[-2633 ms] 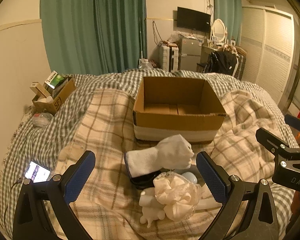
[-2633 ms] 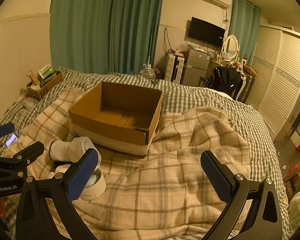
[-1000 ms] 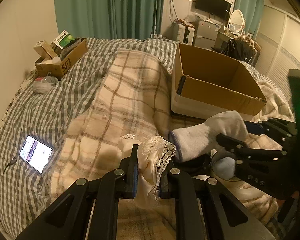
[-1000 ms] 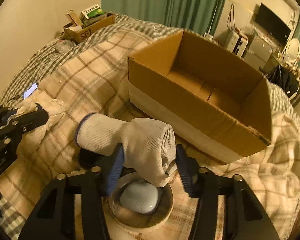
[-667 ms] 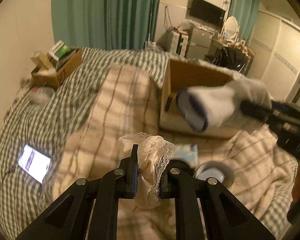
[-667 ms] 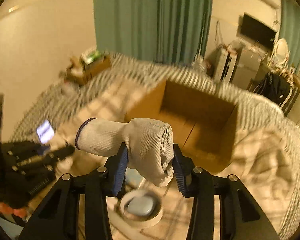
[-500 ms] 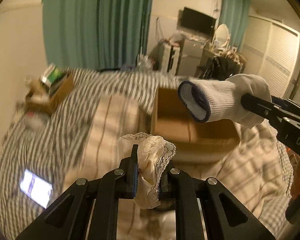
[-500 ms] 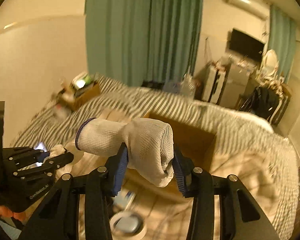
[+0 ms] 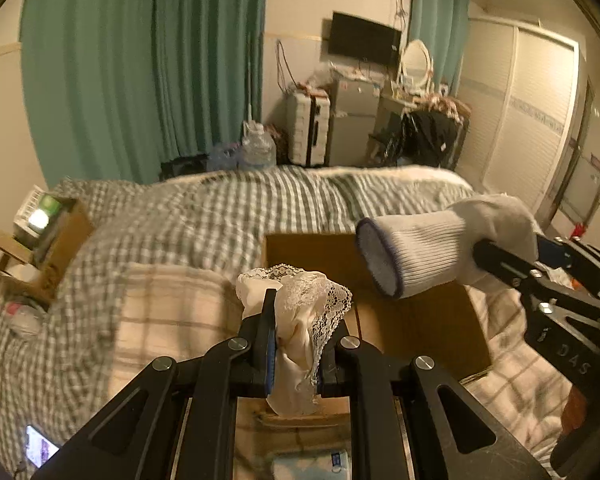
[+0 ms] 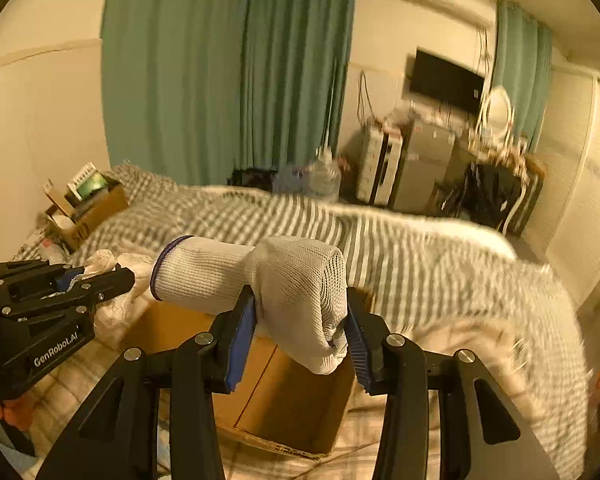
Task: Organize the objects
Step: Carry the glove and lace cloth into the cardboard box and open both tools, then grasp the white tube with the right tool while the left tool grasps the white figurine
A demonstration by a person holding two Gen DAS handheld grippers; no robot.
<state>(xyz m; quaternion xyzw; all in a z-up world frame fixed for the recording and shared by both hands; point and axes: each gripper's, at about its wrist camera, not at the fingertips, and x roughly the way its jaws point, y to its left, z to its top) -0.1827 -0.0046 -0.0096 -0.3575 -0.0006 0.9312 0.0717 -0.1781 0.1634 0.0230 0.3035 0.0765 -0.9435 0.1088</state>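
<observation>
My left gripper [image 9: 294, 336] is shut on a cream lace cloth [image 9: 300, 312] and holds it in the air over the near edge of the open cardboard box [image 9: 420, 320]. My right gripper [image 10: 300, 332] is shut on a white knit glove [image 10: 284, 284] with a dark blue cuff, held above the same box [image 10: 292, 400]. In the left wrist view the glove [image 9: 432, 248] and the right gripper [image 9: 512, 264] hang at the right, over the box. In the right wrist view the left gripper [image 10: 100, 276] with the lace cloth [image 10: 104, 260] is at the left.
The box stands on a bed with a plaid blanket [image 9: 172, 312] over a checked sheet [image 9: 220, 216]. A smaller full cardboard box [image 9: 40, 240] sits at the bed's far left. A lit phone [image 9: 40, 448] lies at the near left. Green curtains, a fridge and wardrobe stand behind.
Both grippers have risen from the blanket with their loads and moved forward over the cardboard box. The glove and the lace cloth stay held.
</observation>
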